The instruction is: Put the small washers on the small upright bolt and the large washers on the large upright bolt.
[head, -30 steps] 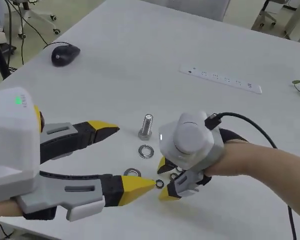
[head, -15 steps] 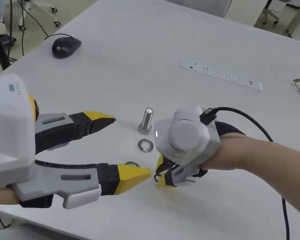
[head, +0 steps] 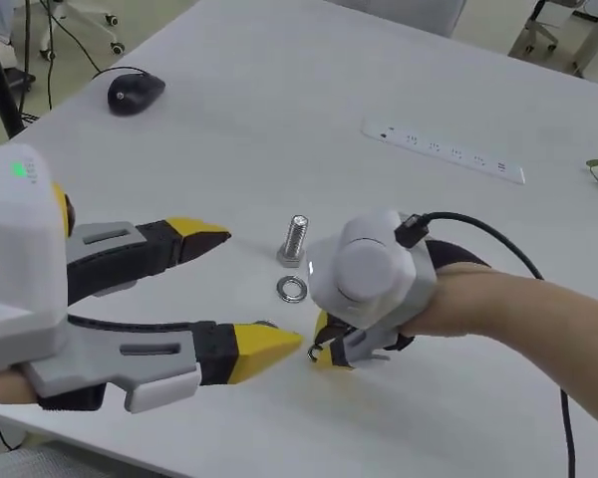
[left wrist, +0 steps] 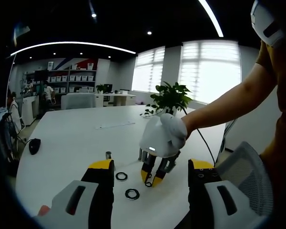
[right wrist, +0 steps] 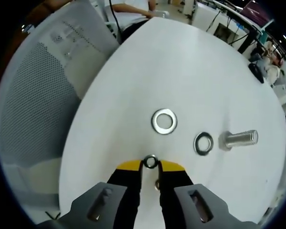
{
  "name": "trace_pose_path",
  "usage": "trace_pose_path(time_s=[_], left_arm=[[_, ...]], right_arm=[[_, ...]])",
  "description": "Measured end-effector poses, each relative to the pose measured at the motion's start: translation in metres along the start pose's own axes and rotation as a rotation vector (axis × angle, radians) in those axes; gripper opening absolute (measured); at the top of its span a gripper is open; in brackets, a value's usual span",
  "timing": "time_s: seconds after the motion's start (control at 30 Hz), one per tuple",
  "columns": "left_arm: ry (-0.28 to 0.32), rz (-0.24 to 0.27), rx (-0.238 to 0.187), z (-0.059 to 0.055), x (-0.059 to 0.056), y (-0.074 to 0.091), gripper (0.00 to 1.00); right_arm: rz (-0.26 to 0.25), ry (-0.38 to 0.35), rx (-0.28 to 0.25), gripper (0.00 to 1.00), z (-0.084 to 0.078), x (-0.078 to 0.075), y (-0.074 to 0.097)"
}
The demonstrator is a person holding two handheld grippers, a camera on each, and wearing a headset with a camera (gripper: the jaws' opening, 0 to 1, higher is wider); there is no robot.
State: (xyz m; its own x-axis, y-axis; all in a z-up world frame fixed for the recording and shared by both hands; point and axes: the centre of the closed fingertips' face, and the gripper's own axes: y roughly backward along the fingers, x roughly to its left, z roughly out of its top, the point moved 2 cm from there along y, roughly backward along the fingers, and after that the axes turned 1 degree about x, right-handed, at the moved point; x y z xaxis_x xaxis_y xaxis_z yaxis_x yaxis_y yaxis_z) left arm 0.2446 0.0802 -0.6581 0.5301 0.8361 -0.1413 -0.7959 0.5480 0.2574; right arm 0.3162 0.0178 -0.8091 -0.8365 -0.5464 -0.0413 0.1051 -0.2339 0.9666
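My right gripper (right wrist: 151, 167) is shut on a small dark washer (right wrist: 151, 161), pinched between its yellow tips just above the white table (right wrist: 181, 67). The same gripper (head: 326, 357) shows in the head view with the washer (head: 313, 354) at its tips. Beyond it lie two large washers (right wrist: 164, 121) (right wrist: 203, 142) and the large upright bolt (right wrist: 238, 139). In the head view the bolt (head: 295, 239) stands behind one large washer (head: 292, 290). My left gripper (head: 241, 289) is open, left of the bolt. Its lower jaw partly hides the other large washer (head: 264, 325).
A black mouse (head: 135, 93) lies at the far left and a white power strip (head: 444, 151) at the far right. The right gripper's black cable (head: 498, 244) runs over the person's arm. The table's near edge (head: 229, 448) lies just below the grippers.
The right gripper's jaws, open around the small washer a second ago, have shut on it. The left gripper has stayed open in about the same place.
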Motion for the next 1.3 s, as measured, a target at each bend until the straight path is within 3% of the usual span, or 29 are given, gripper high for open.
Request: trace_pose_path(time_s=[0.37, 0.43, 0.6, 0.87, 1.1, 1.17, 1.3], left_arm=[[-0.004, 0.0, 0.003, 0.0, -0.003, 0.001, 0.62], [-0.005, -0.001, 0.009, -0.001, -0.003, 0.002, 0.61], [-0.006, -0.002, 0.019, -0.003, -0.004, 0.001, 0.61], [-0.018, -0.017, 0.027, -0.001, -0.008, -0.003, 0.61], [-0.023, -0.027, 0.044, -0.003, -0.011, -0.005, 0.61], [-0.022, -0.028, 0.045, -0.003, -0.012, -0.005, 0.61], [-0.023, -0.028, 0.049, -0.003, -0.011, -0.006, 0.61]], right_arm=[[-0.011, -0.022, -0.002, 0.12, 0.0, -0.005, 0.001], [0.003, -0.05, -0.021, 0.12, 0.001, -0.005, 0.008], [-0.021, -0.092, -0.056, 0.12, -0.006, -0.012, 0.035], [-0.08, -0.171, -0.058, 0.12, -0.036, -0.023, 0.074], [-0.136, -0.208, -0.042, 0.12, -0.053, -0.039, 0.092], [-0.152, -0.216, -0.033, 0.12, -0.059, -0.051, 0.093], [-0.17, -0.21, -0.018, 0.12, -0.06, -0.062, 0.098]])
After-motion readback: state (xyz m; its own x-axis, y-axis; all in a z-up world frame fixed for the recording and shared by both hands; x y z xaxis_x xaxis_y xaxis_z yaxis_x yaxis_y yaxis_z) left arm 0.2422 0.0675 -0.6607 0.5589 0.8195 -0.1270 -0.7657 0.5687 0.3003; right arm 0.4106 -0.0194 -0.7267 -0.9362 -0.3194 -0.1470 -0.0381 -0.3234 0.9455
